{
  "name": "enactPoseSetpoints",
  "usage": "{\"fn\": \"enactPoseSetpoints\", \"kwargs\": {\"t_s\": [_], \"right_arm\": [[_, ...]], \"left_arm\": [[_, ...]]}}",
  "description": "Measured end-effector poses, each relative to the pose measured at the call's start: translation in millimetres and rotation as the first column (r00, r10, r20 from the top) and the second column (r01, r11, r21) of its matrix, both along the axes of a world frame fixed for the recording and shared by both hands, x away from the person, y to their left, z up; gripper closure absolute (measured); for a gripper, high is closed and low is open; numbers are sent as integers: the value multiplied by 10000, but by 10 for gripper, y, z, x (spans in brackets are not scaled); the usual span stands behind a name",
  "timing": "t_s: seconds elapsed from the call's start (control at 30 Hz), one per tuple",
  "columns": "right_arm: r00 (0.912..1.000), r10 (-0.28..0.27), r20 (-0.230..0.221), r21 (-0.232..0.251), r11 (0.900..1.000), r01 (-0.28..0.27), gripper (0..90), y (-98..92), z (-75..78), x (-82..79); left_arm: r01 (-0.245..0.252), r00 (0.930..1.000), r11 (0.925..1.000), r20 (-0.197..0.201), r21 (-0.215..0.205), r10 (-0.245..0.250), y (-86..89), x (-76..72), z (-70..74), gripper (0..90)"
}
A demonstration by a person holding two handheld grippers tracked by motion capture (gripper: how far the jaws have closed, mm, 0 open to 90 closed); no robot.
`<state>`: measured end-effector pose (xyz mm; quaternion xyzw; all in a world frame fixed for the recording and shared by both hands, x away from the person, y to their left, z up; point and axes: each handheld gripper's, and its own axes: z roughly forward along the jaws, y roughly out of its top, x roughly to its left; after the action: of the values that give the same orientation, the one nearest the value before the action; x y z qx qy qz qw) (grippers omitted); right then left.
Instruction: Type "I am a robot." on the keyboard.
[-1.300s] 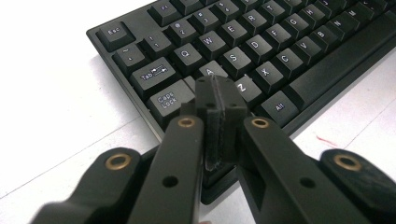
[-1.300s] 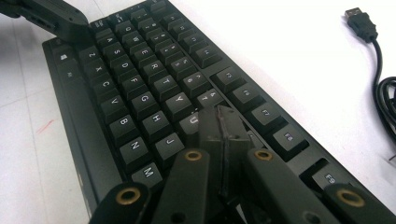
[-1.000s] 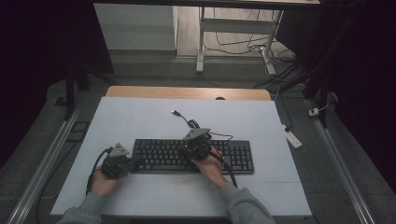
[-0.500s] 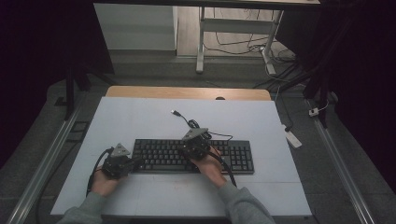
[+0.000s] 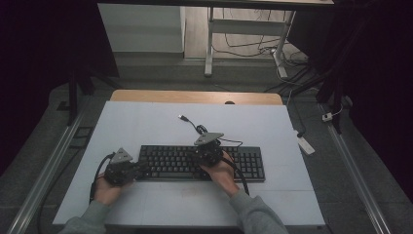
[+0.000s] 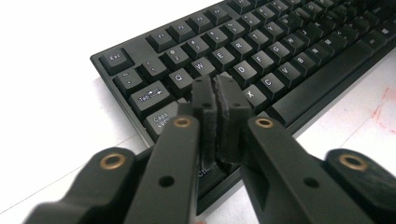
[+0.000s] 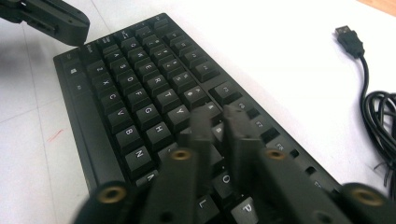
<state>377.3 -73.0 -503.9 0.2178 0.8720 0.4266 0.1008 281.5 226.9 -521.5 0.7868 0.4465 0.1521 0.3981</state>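
A black keyboard (image 5: 253, 168) lies across the middle of the white table top (image 5: 146, 122). My left gripper (image 5: 141, 168) rests at the keyboard's left end. In the left gripper view its jaws (image 6: 215, 86) hover over the keys (image 6: 280, 51) near the Caps key. They have just been opening, with only a thin slit and nothing between the pads. My right gripper (image 5: 193, 155) sits over the keyboard's middle, pointing along it. In the right gripper view its jaws (image 7: 217, 114) stand slightly apart above the keys (image 7: 140, 93). They too have just been opening and hold nothing.
The keyboard's black cable (image 7: 378, 116) lies coiled behind it and ends in a loose USB plug (image 5: 183, 117) on the table. A wooden strip (image 5: 195, 96) edges the far side. A white block (image 5: 305, 145) lies on the floor to the right.
Both hands stay at the keyboard. The right gripper has shifted only slightly and the left has kept still.
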Motion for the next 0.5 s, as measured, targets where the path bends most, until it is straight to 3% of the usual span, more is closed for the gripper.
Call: {"fn": "enactPoseSetpoints", "kwargs": {"t_s": [0.1,0.13,0.27,0.5], "right_arm": [[9998,-101,-148,118,9999,102,688,-52,15,9],[9998,-101,-148,118,9999,102,688,-52,15,9],[9997,-195,-127,210,9996,197,607,-122,38,-11],[9987,-497,-75,484,9976,500,553,-358,89,-76]], "left_arm": [[-73,10000,9999,46,-152,73,16,3,5,734],[-117,9999,9997,62,-212,119,21,3,7,734],[-306,9994,9988,148,-375,312,34,-3,29,591],[-554,9982,9961,190,-682,568,84,-20,71,465]]}}
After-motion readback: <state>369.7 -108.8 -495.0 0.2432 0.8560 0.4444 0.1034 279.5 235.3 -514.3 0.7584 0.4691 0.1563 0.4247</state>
